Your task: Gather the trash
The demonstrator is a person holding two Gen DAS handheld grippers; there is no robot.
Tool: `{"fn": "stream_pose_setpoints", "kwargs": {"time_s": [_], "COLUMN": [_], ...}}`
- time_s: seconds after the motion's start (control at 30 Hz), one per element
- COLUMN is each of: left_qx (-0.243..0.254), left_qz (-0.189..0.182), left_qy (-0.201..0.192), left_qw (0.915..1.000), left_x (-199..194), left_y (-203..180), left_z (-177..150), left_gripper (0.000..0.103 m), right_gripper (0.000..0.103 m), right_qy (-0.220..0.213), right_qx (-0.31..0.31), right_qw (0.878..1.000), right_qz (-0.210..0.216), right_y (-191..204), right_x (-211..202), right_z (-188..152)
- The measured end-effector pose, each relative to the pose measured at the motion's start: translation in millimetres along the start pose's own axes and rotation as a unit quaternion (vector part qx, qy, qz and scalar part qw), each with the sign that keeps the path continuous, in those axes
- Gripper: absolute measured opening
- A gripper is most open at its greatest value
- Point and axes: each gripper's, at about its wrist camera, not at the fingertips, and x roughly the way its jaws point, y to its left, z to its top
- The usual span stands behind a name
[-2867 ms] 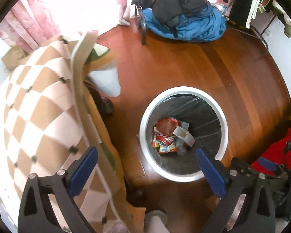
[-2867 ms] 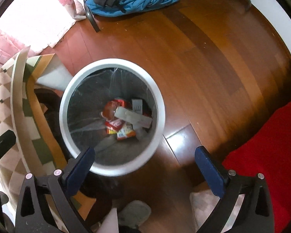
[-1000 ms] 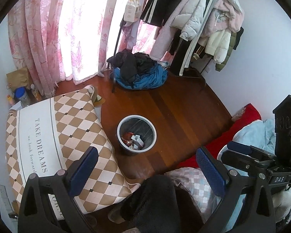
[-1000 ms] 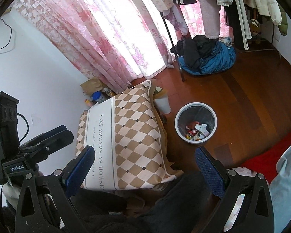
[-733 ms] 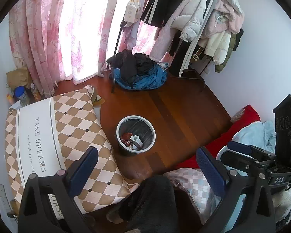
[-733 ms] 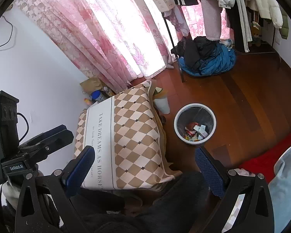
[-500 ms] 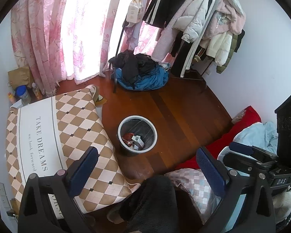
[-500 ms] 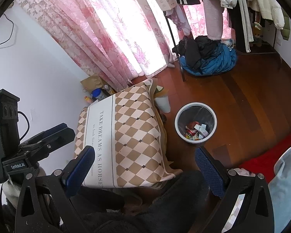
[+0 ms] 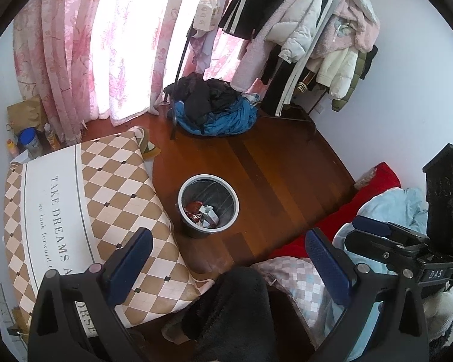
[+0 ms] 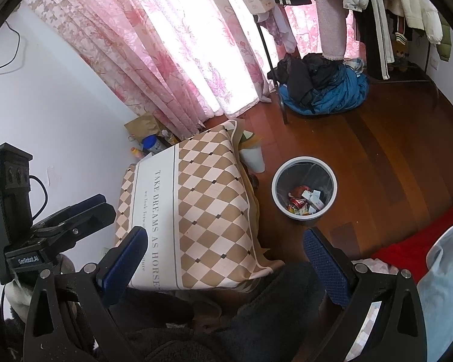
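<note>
Left gripper: the black two-finger left gripper [image 9: 229, 262] with blue pads is held high above the floor, its jaws spread wide and holding nothing.
Right gripper: the matching black right gripper [image 10: 225, 255] with blue pads likewise stands wide apart and empty; it also shows at the right edge of the left wrist view [image 9: 407, 247].
Bin: a round grey plastic waste bin [image 9: 208, 183] with a dark liner stands upright on the reddish-brown wooden floor [image 9: 281, 163], well below both grippers.
Trash: red wrappers and small white cartons [image 10: 305, 200] lie in a heap at the bottom of the bin.
Beside the bin: a table covered in a tan-and-cream diamond-patterned cloth [image 10: 202, 202] printed with "TAKE DREAMS AS HORSE" stands just beside the bin, on its window side.
Background: pink floral curtains [image 10: 172, 45] hang over a bright window; a pile of blue and black clothing [image 9: 214, 111] sits on the floor at the foot of a rack hung with pale coats [image 9: 317, 24].
Foreground: a person's dark fleece-clad leg [image 9: 235, 310] fills the bottom of both views, next to a red blanket [image 9: 383, 178].
</note>
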Motion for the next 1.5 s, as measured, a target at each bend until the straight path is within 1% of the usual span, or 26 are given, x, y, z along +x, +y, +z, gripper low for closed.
{"fn": "stream_pose_setpoints", "kwargs": {"time_s": [0.23, 1.5], "left_qx": [0.0, -0.003], "left_qz": [-0.008, -0.015], "left_qy": [0.002, 0.003], "left_qw": [1.0, 0.9999], "left_x": [0, -3], "left_y": [-1, -2], "left_z": [-1, -5], "left_gripper": [0.103, 0.103], "right_gripper": [0.103, 0.103], "right_qy": [0.001, 0.008], "right_qx": [0.0, -0.003], "right_qw": [1.0, 1.0], "right_qz": [0.0, 0.0], "right_y": [0, 10], "right_x": [1, 8], "right_z": [-3, -10]}}
